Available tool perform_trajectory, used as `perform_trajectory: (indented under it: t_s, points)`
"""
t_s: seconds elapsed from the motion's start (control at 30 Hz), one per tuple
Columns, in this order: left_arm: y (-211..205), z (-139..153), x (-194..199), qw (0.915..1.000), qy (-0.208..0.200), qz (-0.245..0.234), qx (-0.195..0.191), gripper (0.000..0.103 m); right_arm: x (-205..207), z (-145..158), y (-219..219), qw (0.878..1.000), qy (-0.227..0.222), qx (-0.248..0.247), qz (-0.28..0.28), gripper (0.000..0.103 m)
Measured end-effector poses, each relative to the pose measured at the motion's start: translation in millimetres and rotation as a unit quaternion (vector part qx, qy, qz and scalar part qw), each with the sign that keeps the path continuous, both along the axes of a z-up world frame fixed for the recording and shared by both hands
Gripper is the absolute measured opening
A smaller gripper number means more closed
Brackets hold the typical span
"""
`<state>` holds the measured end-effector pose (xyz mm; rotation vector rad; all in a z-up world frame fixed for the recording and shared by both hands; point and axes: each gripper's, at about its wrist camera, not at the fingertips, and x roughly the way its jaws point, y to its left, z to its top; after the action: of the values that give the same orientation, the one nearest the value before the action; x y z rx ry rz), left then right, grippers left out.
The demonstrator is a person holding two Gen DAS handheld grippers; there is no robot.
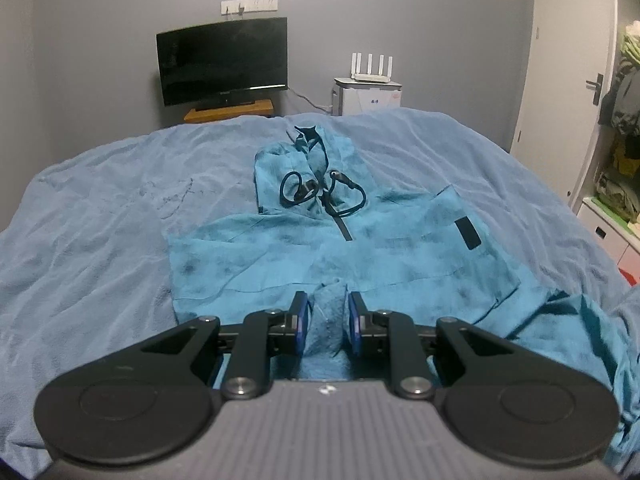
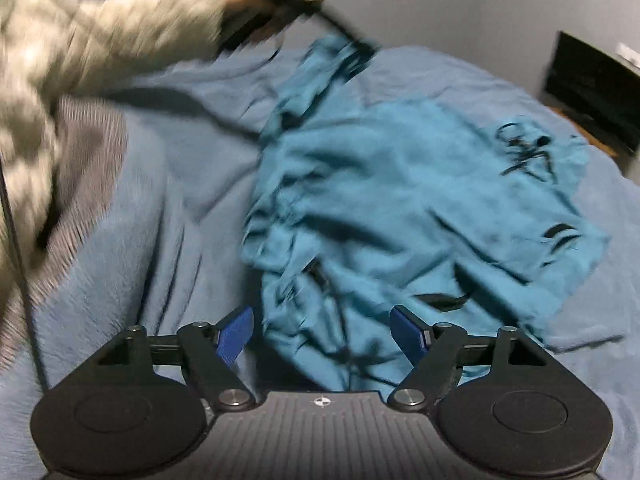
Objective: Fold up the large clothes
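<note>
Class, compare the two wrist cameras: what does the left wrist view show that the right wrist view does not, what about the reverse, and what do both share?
Only the left wrist view shows the white router, the door and the left gripper shut on a fold of teal fabric. Only the right wrist view shows the person's patterned sleeve and the right gripper open above the cloth. Both show the teal hoodie on the blue bedcover, and the dark monitor.

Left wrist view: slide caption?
Left gripper pinching a fold of the teal hoodie spread on the blue bed.
</note>
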<state>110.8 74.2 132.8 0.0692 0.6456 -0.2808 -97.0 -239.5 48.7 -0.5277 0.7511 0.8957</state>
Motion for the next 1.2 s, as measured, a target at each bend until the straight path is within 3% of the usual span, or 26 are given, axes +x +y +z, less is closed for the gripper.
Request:
perform_trajectory:
  t_s: [0.07, 0.1, 0.17, 0.23, 0.3, 0.5, 0.6, 0.73, 0.87, 0.97, 1.03, 1.1, 1.13, 1.2]
  points:
    - [1, 0, 7, 1.0000, 0.003, 0.001, -0.006, 0.017, -4, -17, 16, 0.998, -0.021, -0.056, 0.021, 0.078]
    - [2, -1, 10, 0.9999, 0.005, 0.003, -0.010, 0.017, -7, -25, 21, 0.996, -0.035, -0.078, 0.030, 0.073]
    - [5, -2, 14, 0.9999, 0.003, 0.007, -0.011, 0.017, -9, -35, 29, 0.992, -0.058, -0.108, 0.042, 0.050]
    - [6, -2, 15, 0.9999, -0.002, 0.009, -0.007, 0.017, 0, -34, 28, 0.992, -0.061, -0.103, 0.025, 0.022]
    - [8, -2, 15, 0.9998, -0.012, 0.017, -0.005, 0.017, 11, -22, 20, 0.995, -0.071, -0.071, 0.003, 0.013]
    - [28, -1, 33, 0.9961, -0.047, 0.072, -0.021, 0.017, 58, 21, -4, 0.980, -0.168, -0.004, -0.102, 0.011]
    - [37, -5, 53, 0.9925, -0.058, 0.105, -0.024, 0.017, 99, 36, -23, 0.968, -0.185, 0.031, -0.164, 0.011]
    - [47, -10, 88, 0.9852, -0.085, 0.147, -0.018, 0.017, 164, 34, -40, 0.945, -0.192, 0.073, -0.255, 0.010]
    - [46, -21, 124, 0.9826, -0.097, 0.159, 0.003, 0.017, 227, 12, -50, 0.922, -0.180, 0.104, -0.327, 0.010]
    - [49, -36, 152, 0.9832, -0.090, 0.159, 0.011, 0.018, 268, -11, -50, 0.915, -0.162, 0.119, -0.349, 0.010]
    - [56, -48, 167, 0.9837, -0.077, 0.162, -0.007, 0.028, 293, -30, -53, 0.912, -0.137, 0.128, -0.365, 0.010]
    - [65, -59, 175, 0.9826, -0.070, 0.171, -0.021, 0.067, 317, -51, -54, 0.909, -0.112, 0.136, -0.377, 0.010]
    - [70, -67, 176, 0.9822, -0.067, 0.174, -0.025, 0.073, 327, -59, -56, 0.909, -0.101, 0.133, -0.382, 0.010]
    - [79, -83, 177, 0.9857, -0.050, 0.157, -0.035, 0.075, 343, -76, -57, 0.910, -0.080, 0.133, -0.383, 0.012]
